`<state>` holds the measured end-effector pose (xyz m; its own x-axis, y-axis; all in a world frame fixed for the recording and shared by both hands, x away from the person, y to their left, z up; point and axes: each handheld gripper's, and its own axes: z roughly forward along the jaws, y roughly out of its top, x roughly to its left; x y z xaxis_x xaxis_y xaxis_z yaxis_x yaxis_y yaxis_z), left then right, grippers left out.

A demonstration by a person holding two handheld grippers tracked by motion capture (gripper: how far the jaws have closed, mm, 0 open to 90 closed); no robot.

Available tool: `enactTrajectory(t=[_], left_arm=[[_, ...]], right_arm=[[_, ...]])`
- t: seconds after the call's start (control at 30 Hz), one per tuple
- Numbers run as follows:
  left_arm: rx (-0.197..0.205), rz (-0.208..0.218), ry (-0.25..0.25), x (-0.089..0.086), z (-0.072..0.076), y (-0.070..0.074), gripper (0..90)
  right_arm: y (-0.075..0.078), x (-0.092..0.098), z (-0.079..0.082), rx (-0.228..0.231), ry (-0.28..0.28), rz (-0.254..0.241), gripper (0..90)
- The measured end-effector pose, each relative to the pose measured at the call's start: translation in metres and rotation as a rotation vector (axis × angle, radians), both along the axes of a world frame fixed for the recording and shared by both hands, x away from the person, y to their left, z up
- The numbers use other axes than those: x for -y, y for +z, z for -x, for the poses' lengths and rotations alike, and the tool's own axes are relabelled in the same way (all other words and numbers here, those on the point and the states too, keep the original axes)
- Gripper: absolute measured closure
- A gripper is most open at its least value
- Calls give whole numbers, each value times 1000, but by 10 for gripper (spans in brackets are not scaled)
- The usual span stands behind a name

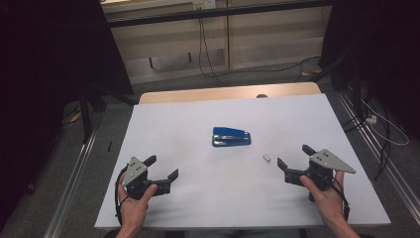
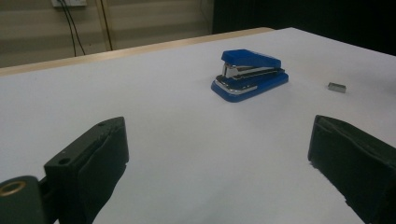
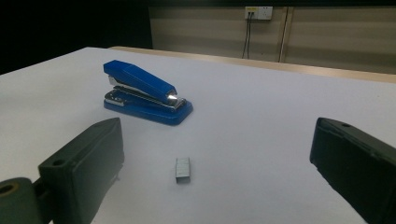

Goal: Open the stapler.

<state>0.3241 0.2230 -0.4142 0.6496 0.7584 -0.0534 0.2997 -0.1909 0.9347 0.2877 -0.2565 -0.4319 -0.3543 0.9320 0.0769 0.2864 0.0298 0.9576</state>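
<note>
White-topped desk, wooden strip along far edge. Blue stapler sits near middle, lid down. Small grey block of staples lies flat just right of stapler, nearer person, not touching.

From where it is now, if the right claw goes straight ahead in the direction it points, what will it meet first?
Probably the small grey block of staples on the white table: it lies just ahead between the open jaws of the right claw. The blue stapler sits farther on, off to one side.
</note>
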Motion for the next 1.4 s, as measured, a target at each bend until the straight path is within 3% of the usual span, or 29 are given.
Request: enactTrajectory(t=[0.37,0.53,0.8,1.0,1.13,1.4], left_arm=[[-36,13,19,1,-8,-4,59],[-44,10,4,2,-8,-5,64],[-67,-4,-74,6,-5,-2,89],[-88,15,-96,10,-7,-3,89],[-91,-32,-106,18,-10,-4,89],[-77,0,-113,26,-15,1,73]], right_arm=[[-1,2,0,-14,18,17,24],[-3,-1,-3,-23,40,25,25],[-1,-10,-2,-26,77,40,31],[0,-14,-3,-28,79,33,35],[3,-17,-8,-27,87,25,44],[3,-26,-16,-33,106,22,53]])
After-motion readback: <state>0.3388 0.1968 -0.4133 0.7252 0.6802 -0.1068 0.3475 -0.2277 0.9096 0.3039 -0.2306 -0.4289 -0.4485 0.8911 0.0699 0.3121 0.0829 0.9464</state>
